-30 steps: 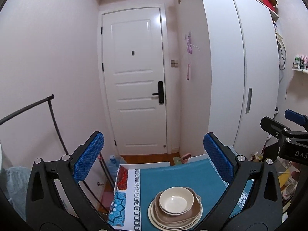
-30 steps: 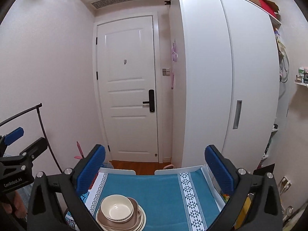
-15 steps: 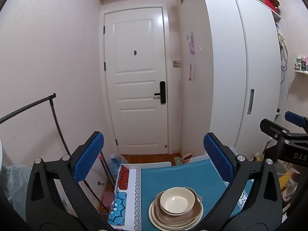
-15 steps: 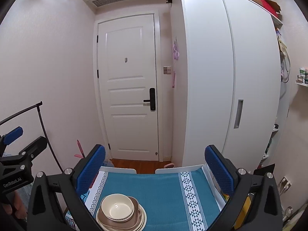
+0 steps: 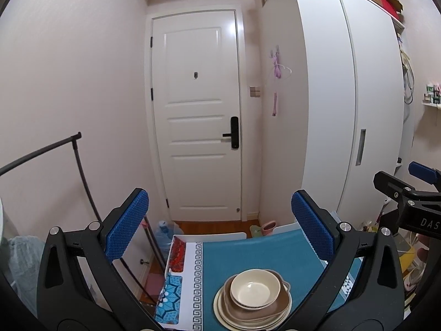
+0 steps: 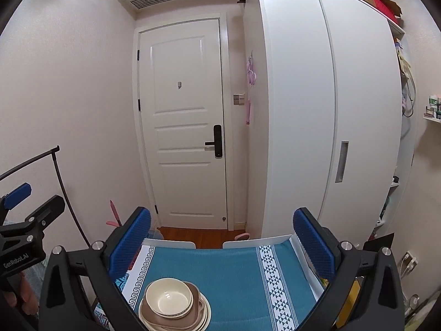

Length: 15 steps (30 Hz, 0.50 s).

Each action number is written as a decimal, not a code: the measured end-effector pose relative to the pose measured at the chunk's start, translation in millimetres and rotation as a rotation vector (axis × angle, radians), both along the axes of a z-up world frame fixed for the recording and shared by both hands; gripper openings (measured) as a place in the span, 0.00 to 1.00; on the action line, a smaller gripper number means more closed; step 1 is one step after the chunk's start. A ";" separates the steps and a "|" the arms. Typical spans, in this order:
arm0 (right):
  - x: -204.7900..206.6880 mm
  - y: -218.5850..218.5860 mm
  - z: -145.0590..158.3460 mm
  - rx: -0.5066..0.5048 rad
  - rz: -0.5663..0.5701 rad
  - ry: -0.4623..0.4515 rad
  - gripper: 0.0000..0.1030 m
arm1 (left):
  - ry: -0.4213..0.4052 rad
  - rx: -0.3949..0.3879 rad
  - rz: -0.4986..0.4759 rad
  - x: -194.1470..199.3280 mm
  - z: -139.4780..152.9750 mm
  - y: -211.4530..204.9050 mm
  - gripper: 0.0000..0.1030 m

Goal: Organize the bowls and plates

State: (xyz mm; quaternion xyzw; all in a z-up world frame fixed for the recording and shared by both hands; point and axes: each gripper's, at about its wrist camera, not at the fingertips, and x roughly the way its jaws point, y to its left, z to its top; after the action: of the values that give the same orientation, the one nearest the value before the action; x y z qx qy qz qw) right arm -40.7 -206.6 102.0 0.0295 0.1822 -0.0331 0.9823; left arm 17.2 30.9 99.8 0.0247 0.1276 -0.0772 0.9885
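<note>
A: How are the two grippers held?

B: The left gripper [image 5: 220,227] is seen with its blue pads spread wide and nothing between them, raised above the near part of the table. The right gripper [image 6: 222,244] is spread just as wide and is likewise empty. Each is glimpsed at the edge of the other's view.

A: And the crockery?

B: In the lower centre of the left wrist view a cream bowl [image 5: 255,289] is nested in a brown dish [image 5: 257,307], which is carried on a stack of cream plates [image 5: 249,321]. The pile is set on the teal cloth [image 5: 256,251]. In the right wrist view the same bowl [image 6: 168,297] is found at the lower left, with the dish [image 6: 193,313] and plates [image 6: 205,315] beneath it on the cloth [image 6: 226,270].

A: What is changed against a second ago?

B: Very little. The pile is framed almost as it was; only a slight drift of the door and wardrobe is noticed, so the grippers are barely shifted. Nothing is gripped then or now.

A: What is meant for the task?

B: The pieces are already gathered into one nested stack. Whether it was sorted so, or is yet to be taken apart, cannot be settled.
</note>
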 end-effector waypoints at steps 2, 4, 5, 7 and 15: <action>0.4 -0.1 -0.2 0.000 0.001 0.001 1.00 | -0.001 -0.002 0.000 -0.2 0.2 -0.5 1.00; -0.1 0.3 -0.5 0.000 0.000 0.000 1.00 | 0.000 0.000 0.001 -0.6 0.2 -0.8 1.00; 0.4 -0.1 -0.4 0.000 0.000 0.001 1.00 | 0.000 0.000 0.002 -0.7 0.3 -1.1 1.00; 1.0 0.0 0.0 0.000 -0.002 0.000 1.00 | -0.002 0.001 0.002 -1.1 0.6 -1.8 1.00; 1.4 1.4 -0.1 0.000 -0.006 -0.001 1.00 | -0.011 0.008 0.014 -2.4 0.8 -4.5 1.00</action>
State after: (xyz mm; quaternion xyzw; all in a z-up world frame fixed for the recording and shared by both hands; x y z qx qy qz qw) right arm -39.4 -205.2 101.9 0.0302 0.1816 -0.0360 0.9822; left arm 14.7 26.4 100.6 0.0282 0.1226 -0.0698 0.9896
